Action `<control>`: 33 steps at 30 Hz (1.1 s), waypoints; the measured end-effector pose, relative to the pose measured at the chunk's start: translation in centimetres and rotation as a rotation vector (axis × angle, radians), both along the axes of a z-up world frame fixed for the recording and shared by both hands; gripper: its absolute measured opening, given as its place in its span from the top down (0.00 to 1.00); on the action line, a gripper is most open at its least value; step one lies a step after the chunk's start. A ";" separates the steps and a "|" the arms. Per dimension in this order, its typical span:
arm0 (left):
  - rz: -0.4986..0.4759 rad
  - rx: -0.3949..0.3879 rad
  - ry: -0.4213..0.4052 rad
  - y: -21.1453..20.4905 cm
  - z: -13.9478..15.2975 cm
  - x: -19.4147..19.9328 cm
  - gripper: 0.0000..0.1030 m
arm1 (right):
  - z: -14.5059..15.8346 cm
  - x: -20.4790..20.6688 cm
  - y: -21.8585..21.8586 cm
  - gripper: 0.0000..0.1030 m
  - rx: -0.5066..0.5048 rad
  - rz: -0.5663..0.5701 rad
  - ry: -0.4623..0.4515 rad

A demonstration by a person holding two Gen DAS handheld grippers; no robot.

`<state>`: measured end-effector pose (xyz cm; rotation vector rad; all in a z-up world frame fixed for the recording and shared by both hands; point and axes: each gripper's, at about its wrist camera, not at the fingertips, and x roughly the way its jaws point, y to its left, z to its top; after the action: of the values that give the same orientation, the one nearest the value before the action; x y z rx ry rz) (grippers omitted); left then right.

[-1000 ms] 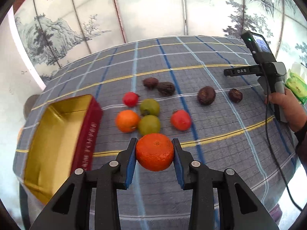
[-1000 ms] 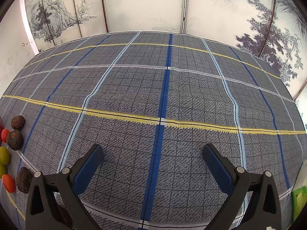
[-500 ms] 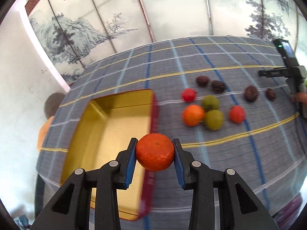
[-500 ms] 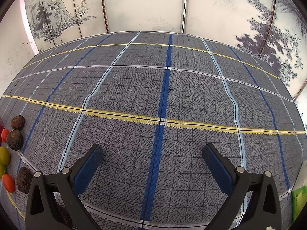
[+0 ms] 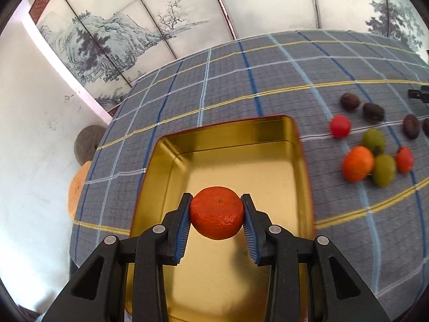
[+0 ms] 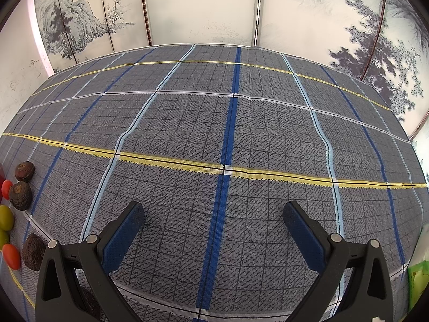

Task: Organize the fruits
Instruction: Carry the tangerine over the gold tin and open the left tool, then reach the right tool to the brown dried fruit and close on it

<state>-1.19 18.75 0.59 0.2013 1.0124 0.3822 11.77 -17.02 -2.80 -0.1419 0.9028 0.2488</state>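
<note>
The left gripper [image 5: 216, 216] clamps 1 mandarin [image 5: 216, 216] above the empty gold tin [image 5: 292, 145]; 9 fruits wait to its right. The right gripper [image 6: 214, 220] gapes empty.

No legible text. Painted screen [image 5: 112, 35], upper left of the left wrist frame: columns of small calligraphy and a red seal mark at its top edge, too small to read. Green packet [image 6: 417, 276], lower right of the right wrist frame: print unreadable.
</note>
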 end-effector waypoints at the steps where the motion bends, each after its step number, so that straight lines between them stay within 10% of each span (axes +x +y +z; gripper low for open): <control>1: -0.004 -0.002 0.006 0.3 -0.1 0.4 0.63 | 0.0 0.0 0.0 0.00 0.000 0.000 0.000; 33: 0.009 0.010 0.102 6.3 -3.5 6.4 0.61 | -0.1 0.0 0.0 0.00 -0.001 -0.001 0.000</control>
<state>5.22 25.04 -2.90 0.2276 1.1125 0.3885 11.76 -17.00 -2.94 -0.1423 0.9025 0.2480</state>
